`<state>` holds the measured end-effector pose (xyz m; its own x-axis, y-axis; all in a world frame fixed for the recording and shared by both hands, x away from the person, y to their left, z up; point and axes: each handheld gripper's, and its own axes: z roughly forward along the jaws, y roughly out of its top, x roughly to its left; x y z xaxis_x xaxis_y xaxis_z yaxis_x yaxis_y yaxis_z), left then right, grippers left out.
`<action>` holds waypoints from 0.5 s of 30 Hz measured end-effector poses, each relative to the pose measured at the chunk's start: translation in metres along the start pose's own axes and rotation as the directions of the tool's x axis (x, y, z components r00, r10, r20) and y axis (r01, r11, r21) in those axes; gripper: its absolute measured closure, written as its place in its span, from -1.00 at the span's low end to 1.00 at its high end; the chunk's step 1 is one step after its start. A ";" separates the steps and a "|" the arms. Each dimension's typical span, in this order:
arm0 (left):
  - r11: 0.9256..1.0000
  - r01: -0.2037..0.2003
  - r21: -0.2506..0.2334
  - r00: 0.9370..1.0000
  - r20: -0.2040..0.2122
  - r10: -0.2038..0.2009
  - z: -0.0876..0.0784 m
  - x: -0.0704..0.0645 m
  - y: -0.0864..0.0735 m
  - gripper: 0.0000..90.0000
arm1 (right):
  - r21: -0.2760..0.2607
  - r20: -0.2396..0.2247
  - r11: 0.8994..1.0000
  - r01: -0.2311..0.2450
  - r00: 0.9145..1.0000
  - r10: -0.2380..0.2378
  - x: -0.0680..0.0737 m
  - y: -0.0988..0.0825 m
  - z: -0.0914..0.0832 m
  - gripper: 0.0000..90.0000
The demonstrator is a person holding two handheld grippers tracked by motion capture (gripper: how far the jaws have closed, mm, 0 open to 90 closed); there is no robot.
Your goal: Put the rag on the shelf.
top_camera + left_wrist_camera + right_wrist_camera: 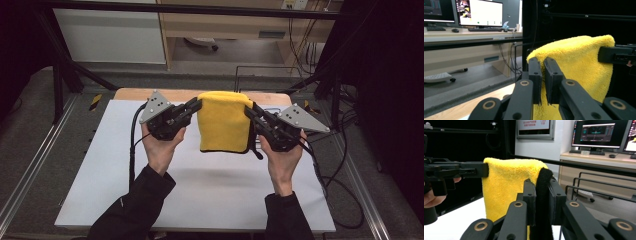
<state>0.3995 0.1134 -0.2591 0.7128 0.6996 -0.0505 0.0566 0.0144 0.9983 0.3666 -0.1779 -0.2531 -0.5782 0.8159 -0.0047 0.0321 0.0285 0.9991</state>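
- Dark long sleeves (135, 207) cover both forearms.
- Left black two-jaw gripper (192, 106) and right black gripper (251, 112) each carry a grey three-cornered screwed plate (154, 105) and a black cable (133, 145).
- Brass-ringed pivots (489, 104) mark the linkages.

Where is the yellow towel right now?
In the high view, the yellow towel hangs above the table's far middle, pinched between the left gripper and right gripper.

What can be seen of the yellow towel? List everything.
The yellow towel is fluffy terry cloth with a black edge along one side. It hangs folded, off the white table, stretched between both tools: the left hand-held gripper pinches its left top corner, and the right hand-held gripper clamps the black-edged right corner.
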 end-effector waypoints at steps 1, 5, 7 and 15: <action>1.000 -0.001 -0.006 1.000 0.002 0.001 0.002 -0.001 0.001 0.88 | -0.007 0.007 1.000 0.005 1.000 -0.005 -0.003 0.002 -0.003 0.76; 1.000 -0.005 -0.023 1.000 0.009 0.005 0.009 -0.007 0.006 0.88 | -0.017 0.018 1.000 0.002 1.000 -0.002 -0.007 0.005 -0.007 0.76; 1.000 -0.007 -0.028 1.000 0.014 0.008 0.013 -0.009 0.008 0.88 | -0.025 0.027 1.000 0.006 1.000 -0.006 -0.009 0.007 -0.010 0.76; 0.999 -0.015 -0.042 0.999 0.028 0.016 0.027 -0.021 0.017 0.88 | -0.049 0.062 0.999 0.009 0.998 -0.006 -0.022 0.014 -0.022 0.76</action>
<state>0.4049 0.0795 -0.2416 0.7331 0.6792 -0.0352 0.0166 0.0338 0.9993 0.3615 -0.2078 -0.2382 -0.5266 0.8500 -0.0130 -0.0130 0.0073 0.9999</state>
